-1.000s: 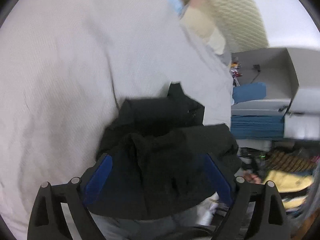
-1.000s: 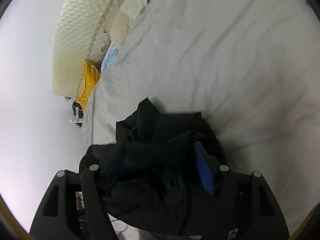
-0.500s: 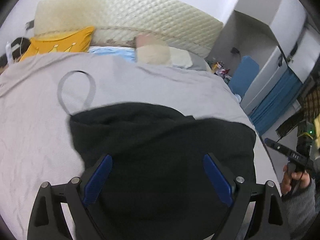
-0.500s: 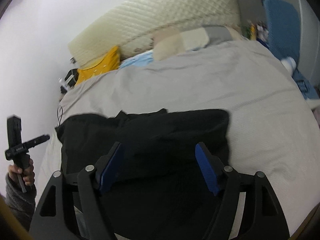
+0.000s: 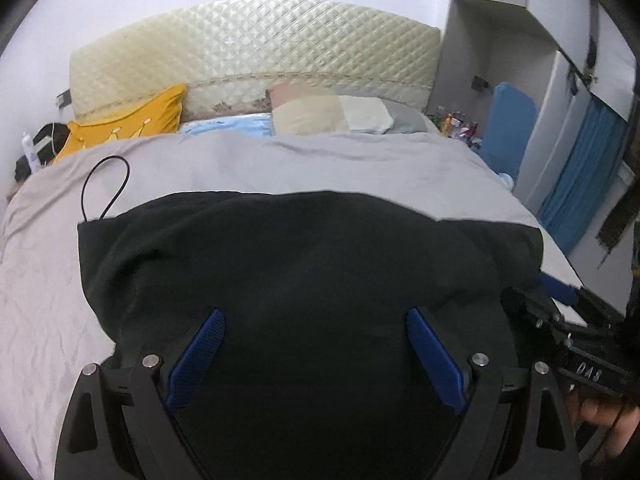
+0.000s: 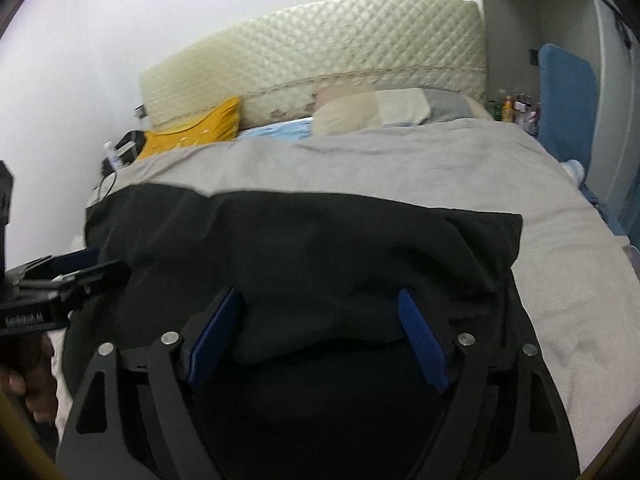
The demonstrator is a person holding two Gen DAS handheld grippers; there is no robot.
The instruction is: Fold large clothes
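Observation:
A large black garment (image 5: 304, 264) lies spread over the near part of a grey bedspread (image 5: 280, 164); it also fills the right wrist view (image 6: 320, 248). My left gripper (image 5: 316, 316) is open, its blue pads wide apart above the garment's near part. My right gripper (image 6: 320, 300) is open too, over a raised fold of the cloth. The right gripper shows at the right edge of the left wrist view (image 5: 560, 312). The left gripper shows at the left edge of the right wrist view (image 6: 68, 276). Neither pair of pads pinches cloth that I can see.
A quilted cream headboard (image 5: 256, 44) stands at the far end with a yellow cushion (image 5: 132, 120) and beige and grey pillows (image 5: 332, 112). A black cable loop (image 5: 106, 184) lies on the bedspread at the left. A blue panel (image 5: 508, 128) and curtain (image 5: 580, 176) stand at the right.
A second ago the black garment hung bunched between both grippers' fingers. Since then it has been laid out flat on the bed, and both cameras now look along the bed toward the headboard.

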